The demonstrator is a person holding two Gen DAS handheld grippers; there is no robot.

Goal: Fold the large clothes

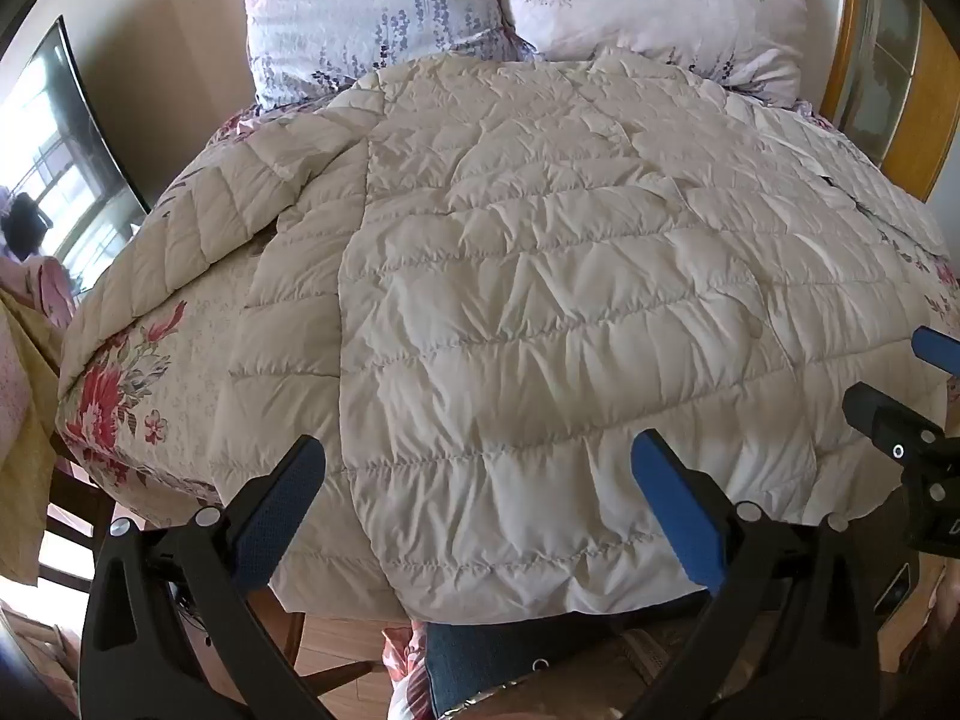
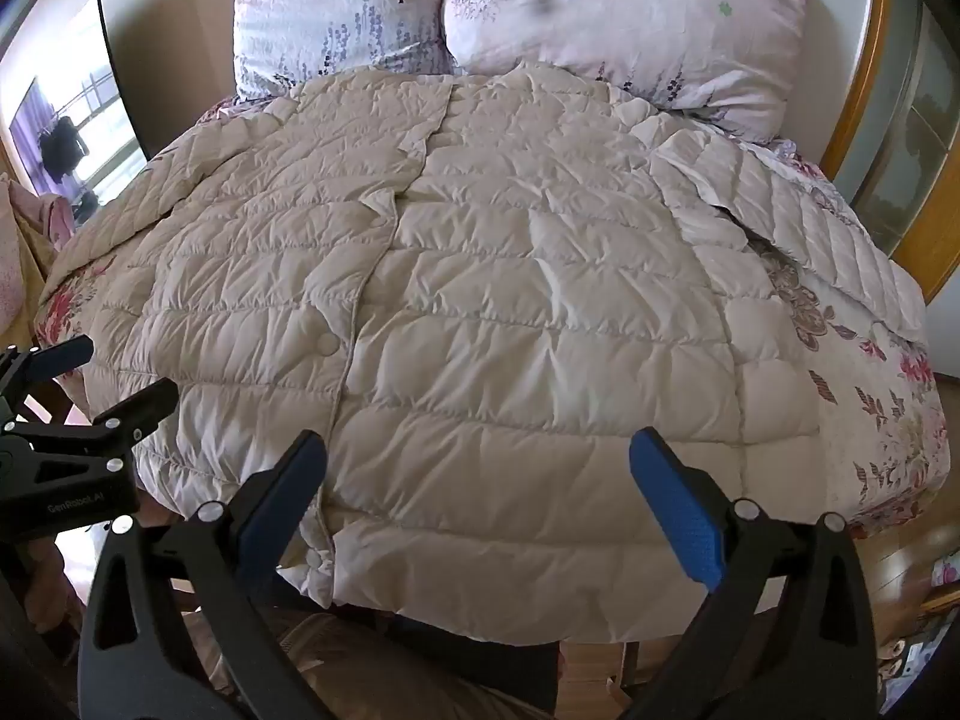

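I see left hand-held gripper [image 1: 477, 462] jaws spread wide, holding nothing. Right hand-held gripper [image 2: 477, 459] likewise spread, empty. Cream quilted down coat [image 1: 540, 300] lies flat on bed [image 1: 132, 396] straight ahead of both, hem nearest fingertips, sleeves out to either side. Two floral pillows [image 2: 630, 18] beyond coat.

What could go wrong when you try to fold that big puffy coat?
The puffy coat has a hem hanging over the bed's near edge, so a tug might slide it to the floor. Its slippery padding may slip from the open left gripper or right gripper. The far sleeve lies close to the pillows and could drag them.
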